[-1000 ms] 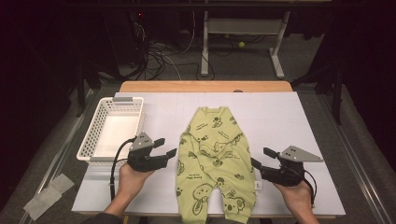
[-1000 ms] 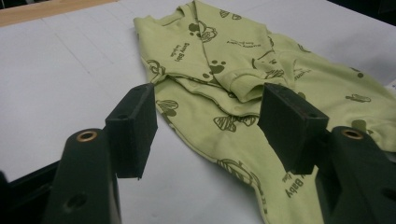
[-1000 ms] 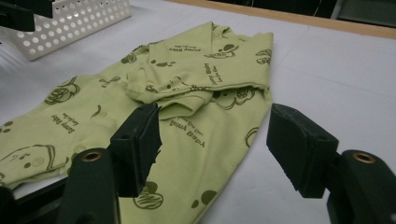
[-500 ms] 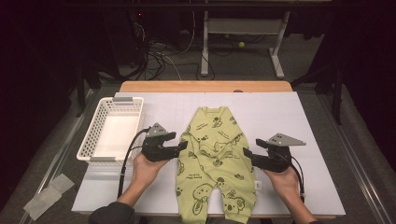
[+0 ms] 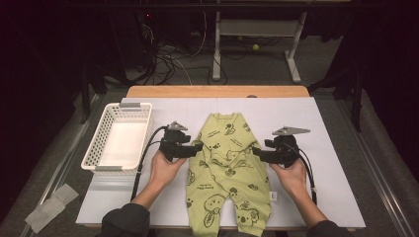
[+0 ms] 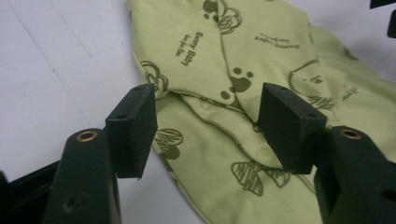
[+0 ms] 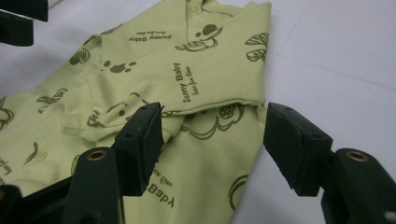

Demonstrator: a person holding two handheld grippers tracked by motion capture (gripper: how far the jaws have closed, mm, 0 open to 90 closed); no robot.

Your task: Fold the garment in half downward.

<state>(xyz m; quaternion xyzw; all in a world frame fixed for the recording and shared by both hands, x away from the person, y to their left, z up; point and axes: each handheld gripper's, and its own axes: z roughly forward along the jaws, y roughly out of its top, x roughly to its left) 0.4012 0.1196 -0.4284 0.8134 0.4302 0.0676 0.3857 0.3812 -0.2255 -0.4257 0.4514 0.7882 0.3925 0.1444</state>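
Your left gripper and right gripper flank the romper, jaws apart, poised to pinch its folded sleeves.

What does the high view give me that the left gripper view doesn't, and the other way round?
The high view takes in the white basket left of the garment, the whole green baby romper flat on the white table cover, and both hands with the left gripper and right gripper at its sides. The left gripper view brings close its open jaws over the folded sleeve edge and the "Sunny Baby" print. Both share the romper and the cover.
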